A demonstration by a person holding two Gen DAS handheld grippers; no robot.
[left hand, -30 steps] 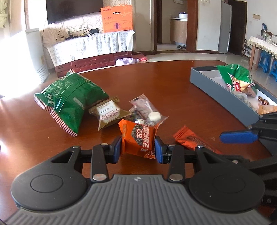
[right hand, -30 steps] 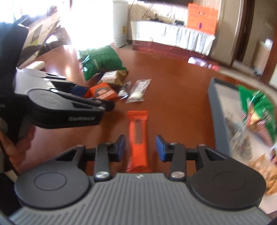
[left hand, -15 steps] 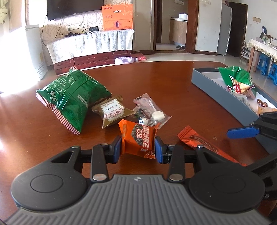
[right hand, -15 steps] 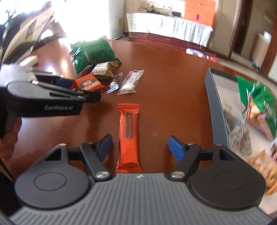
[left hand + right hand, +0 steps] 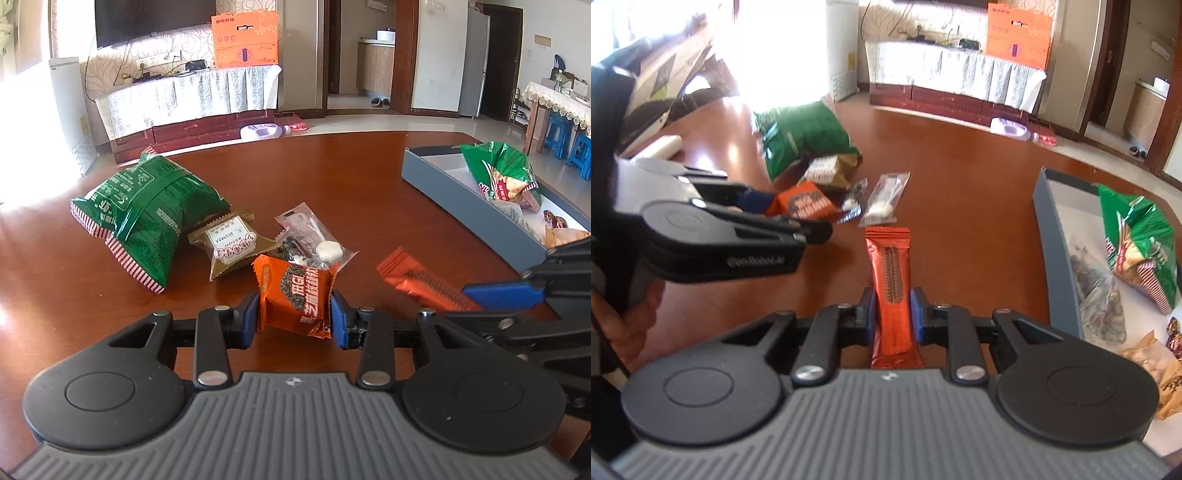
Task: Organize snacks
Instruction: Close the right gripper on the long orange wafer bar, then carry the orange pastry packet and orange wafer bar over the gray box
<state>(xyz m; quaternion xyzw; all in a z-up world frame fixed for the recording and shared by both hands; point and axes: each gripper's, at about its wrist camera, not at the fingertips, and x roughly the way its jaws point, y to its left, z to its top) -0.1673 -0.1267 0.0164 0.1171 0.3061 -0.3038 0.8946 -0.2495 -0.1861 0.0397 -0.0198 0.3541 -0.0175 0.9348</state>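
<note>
My left gripper (image 5: pixel 294 317) is shut on a small orange snack packet (image 5: pixel 295 293), held just above the table; it also shows in the right wrist view (image 5: pixel 803 201). My right gripper (image 5: pixel 892 314) is shut on a long orange snack bar (image 5: pixel 891 280), which also shows in the left wrist view (image 5: pixel 421 280). A grey tray (image 5: pixel 465 210) at the right holds a green chip bag (image 5: pixel 498 173) and other snacks.
On the wooden table (image 5: pixel 351 166) lie a large green bag (image 5: pixel 147 210), a brown wrapped pastry (image 5: pixel 231 245) and a clear packet (image 5: pixel 316 240) with a white candy. The tray (image 5: pixel 1054 236) lies right of my right gripper.
My right gripper opened wide around the orange bar, then closed on it. My left gripper kept its hold on the orange packet and shifted slightly.
</note>
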